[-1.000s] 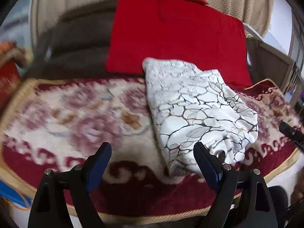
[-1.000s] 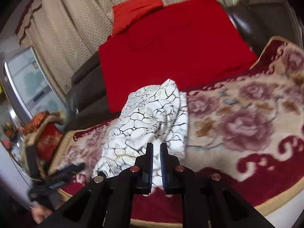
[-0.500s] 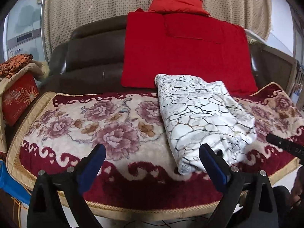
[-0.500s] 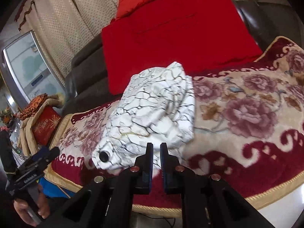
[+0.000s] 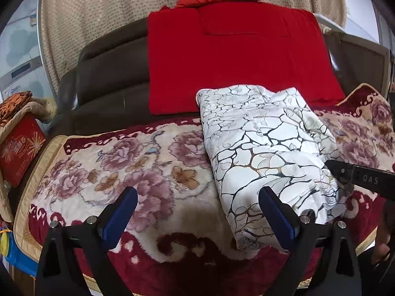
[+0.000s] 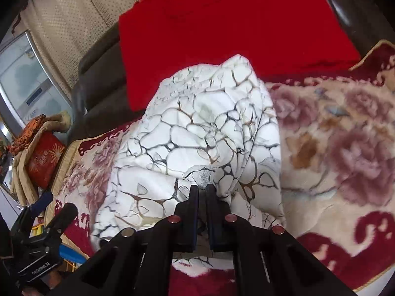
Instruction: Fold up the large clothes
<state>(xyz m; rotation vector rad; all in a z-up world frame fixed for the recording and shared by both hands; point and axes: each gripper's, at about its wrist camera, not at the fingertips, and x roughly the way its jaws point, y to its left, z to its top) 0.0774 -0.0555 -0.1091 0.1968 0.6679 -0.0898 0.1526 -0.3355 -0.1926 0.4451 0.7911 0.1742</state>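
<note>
A white garment with a dark crackle print (image 5: 261, 148) lies folded into a thick bundle on the floral blanket (image 5: 123, 167) over the sofa seat. My left gripper (image 5: 197, 212) is open and empty, held low at the blanket's front edge, its right finger beside the bundle's near left corner. My right gripper (image 6: 202, 192) is shut on the near edge of the white garment (image 6: 197, 128). It also shows in the left wrist view (image 5: 345, 175), at the bundle's right side.
A red cloth (image 5: 237, 56) drapes the dark sofa backrest (image 5: 108, 79) behind the bundle. A red cushion (image 5: 19, 148) under piled fabric sits at the left end. Beige curtains (image 5: 98, 12) hang behind. The left gripper shows at the lower left of the right wrist view (image 6: 42, 234).
Both grippers moved in closer to the bundle. The right gripper stayed shut and now pinches the garment's near edge. The left gripper stayed open.
</note>
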